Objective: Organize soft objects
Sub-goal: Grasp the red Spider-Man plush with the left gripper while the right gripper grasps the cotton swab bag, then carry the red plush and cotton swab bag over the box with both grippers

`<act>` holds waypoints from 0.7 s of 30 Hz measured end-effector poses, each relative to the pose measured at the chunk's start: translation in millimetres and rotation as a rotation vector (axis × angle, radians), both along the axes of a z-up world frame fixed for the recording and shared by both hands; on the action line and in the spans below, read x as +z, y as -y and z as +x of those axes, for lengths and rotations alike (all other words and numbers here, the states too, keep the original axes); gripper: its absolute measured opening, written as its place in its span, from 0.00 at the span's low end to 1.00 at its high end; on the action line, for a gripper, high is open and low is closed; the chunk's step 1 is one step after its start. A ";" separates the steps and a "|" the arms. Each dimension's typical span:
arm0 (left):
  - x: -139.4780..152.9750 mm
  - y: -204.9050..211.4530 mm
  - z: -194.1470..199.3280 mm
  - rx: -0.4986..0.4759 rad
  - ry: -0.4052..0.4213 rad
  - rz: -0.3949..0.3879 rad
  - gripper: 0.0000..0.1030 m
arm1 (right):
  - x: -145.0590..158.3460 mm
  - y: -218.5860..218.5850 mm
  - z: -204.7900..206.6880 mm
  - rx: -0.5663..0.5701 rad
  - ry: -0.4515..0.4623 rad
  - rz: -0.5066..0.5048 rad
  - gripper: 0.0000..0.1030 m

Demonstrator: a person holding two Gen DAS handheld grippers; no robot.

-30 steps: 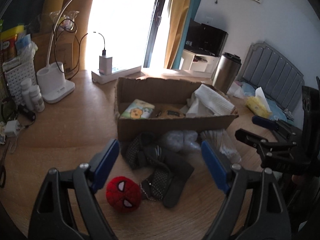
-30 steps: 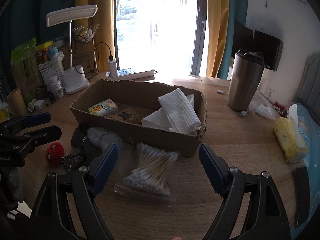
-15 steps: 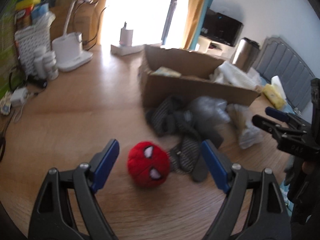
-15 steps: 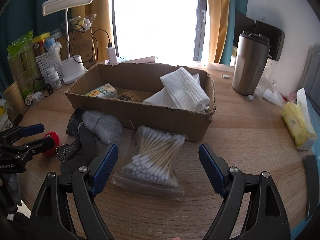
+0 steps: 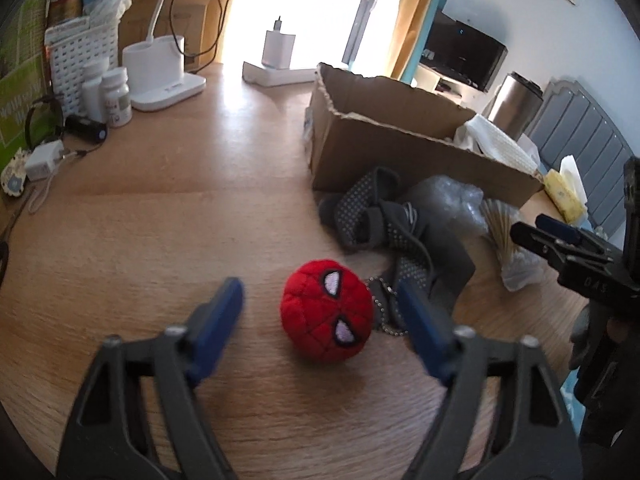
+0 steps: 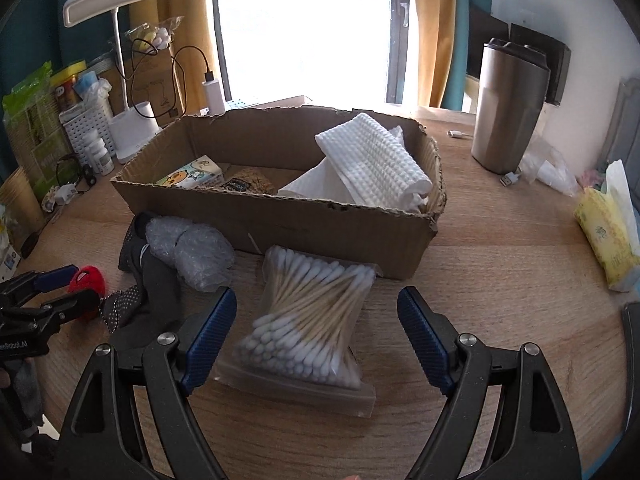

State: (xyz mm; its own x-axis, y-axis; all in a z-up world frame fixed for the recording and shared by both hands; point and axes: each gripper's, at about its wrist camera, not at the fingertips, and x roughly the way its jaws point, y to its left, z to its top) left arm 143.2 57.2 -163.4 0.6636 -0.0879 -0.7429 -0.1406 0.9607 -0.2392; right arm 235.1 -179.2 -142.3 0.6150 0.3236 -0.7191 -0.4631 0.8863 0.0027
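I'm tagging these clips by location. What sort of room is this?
Most likely a bedroom with a desk: a padded headboard, a TV by the wall, and a desk lamp on the wooden table.

On your wooden worktop [image 6: 500, 264] a steel tumbler [image 6: 506, 108] stands upright at the far right, with a USB cable plug [image 6: 508, 179] at its foot. A white desk lamp [image 6: 120, 12] rises at the far left, its base [image 5: 160, 76] beside two white pill bottles [image 5: 116, 96] and a white lattice basket [image 5: 76, 52]. A charger [image 5: 279, 49] sits plugged into the power strip [image 5: 276, 76] by your window.
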 end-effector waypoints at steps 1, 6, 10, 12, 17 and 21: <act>-0.3 -0.8 0.7 0.002 -0.003 -0.002 0.68 | -1.0 -0.8 1.3 0.001 -0.003 -0.002 0.83; -0.2 1.0 0.9 -0.017 -0.004 0.006 0.49 | -6.7 -4.8 5.6 0.001 -0.023 -0.005 0.82; -0.2 1.8 0.3 -0.031 -0.008 0.005 0.42 | -9.8 -7.3 6.3 0.009 -0.034 -0.015 0.64; 0.5 3.8 -0.5 -0.040 -0.006 0.010 0.40 | -11.9 -8.7 5.9 0.022 -0.040 -0.024 0.58; 4.6 8.5 -1.7 -0.059 0.005 0.013 0.40 | -10.9 -10.0 2.5 0.045 -0.034 -0.021 0.45; 14.9 10.5 -1.6 -0.067 0.034 0.017 0.40 | -6.4 -9.9 -2.0 0.066 -0.020 -0.014 0.43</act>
State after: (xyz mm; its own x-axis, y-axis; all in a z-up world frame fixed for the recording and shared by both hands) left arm 141.6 46.7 -148.5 0.6816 -0.1202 -0.7217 -0.0679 0.9718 -0.2259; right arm 233.1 -169.3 -148.7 0.5782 0.3527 -0.7357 -0.5206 0.8538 0.0001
